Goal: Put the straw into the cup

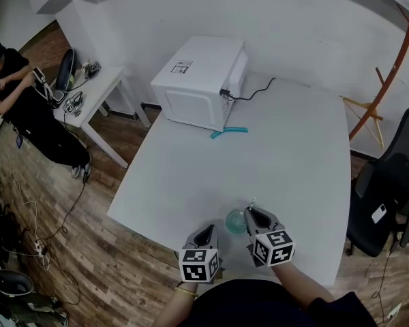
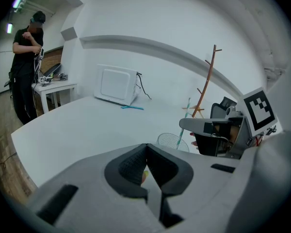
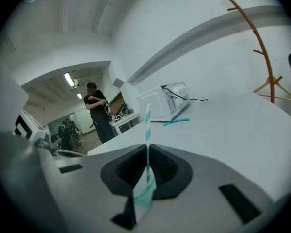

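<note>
- On the right gripper (image 1: 249,212): jaws pressed together on one teal-and-white striped straw (image 3: 147,125), held upright between the pads.
- On the left gripper (image 1: 206,233): jaws closed on each other, with nothing between them.
- One clear cup (image 1: 235,221) on the white table (image 1: 259,162), near its 6 o'clock edge, between the two grippers and touching neither in the head view.
- From the left gripper view: straw slanting down to the cup's rim (whether the tip is inside cannot be told).
- Two marker cubes (image 1: 200,265), one per gripper, showing black-and-white square patterns and no readable words.
- One white microwave (image 1: 201,80) at the table's 12 o'clock, carrying a single label (image 1: 182,67) on top, with print too small to read.
- One black cable (image 1: 255,91) trailing from the microwave toward 3 o'clock.
- One teal stick (image 1: 228,132) lying flat at 5 o'clock of the microwave, just beside its corner.
- One person (image 1: 20,101) in dark clothes at 10 o'clock, beside a small white side table (image 1: 99,90) with clutter on it.
- One black chair (image 1: 388,182) at 3 o'clock of the table, bearing a white tag with nothing legible.
- One orange coat stand (image 1: 395,60) at 2 o'clock.
</note>
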A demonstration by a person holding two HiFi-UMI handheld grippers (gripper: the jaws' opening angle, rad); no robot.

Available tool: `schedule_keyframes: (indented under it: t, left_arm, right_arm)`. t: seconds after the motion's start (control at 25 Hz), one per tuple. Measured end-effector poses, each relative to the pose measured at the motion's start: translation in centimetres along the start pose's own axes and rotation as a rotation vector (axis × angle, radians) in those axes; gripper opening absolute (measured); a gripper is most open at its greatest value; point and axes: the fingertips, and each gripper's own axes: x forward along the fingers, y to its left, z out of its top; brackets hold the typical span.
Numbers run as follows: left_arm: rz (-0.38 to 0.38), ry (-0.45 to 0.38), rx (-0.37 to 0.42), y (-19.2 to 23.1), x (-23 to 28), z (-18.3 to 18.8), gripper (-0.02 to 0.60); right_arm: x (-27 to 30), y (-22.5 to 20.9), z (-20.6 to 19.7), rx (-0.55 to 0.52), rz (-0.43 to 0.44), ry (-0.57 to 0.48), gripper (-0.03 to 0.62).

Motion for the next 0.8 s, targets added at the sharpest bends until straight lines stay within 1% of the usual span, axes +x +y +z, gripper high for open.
schedule_keyframes:
  t: [0.24, 0.6, 0.8]
  left_arm:
    - [0.003, 0.009, -0.002, -0.02, 0.07, -0.47, 0.014]
    - [-0.009, 0.002, 0.000, -0.22, -0.06, -0.20, 0.014]
    - [-0.016, -0.005, 0.007, -0.46, -0.30, -0.01, 0.014]
  right_arm:
    - [0.04, -0.38, -0.86, -0.008, -0.017, 0.022, 0.035]
    - [0.06, -0.56, -0.85, -0.006, -0.032, 0.029, 0.035]
    - [-0.02, -0.55, -1.09, 0.019, -0.024, 0.025, 0.037]
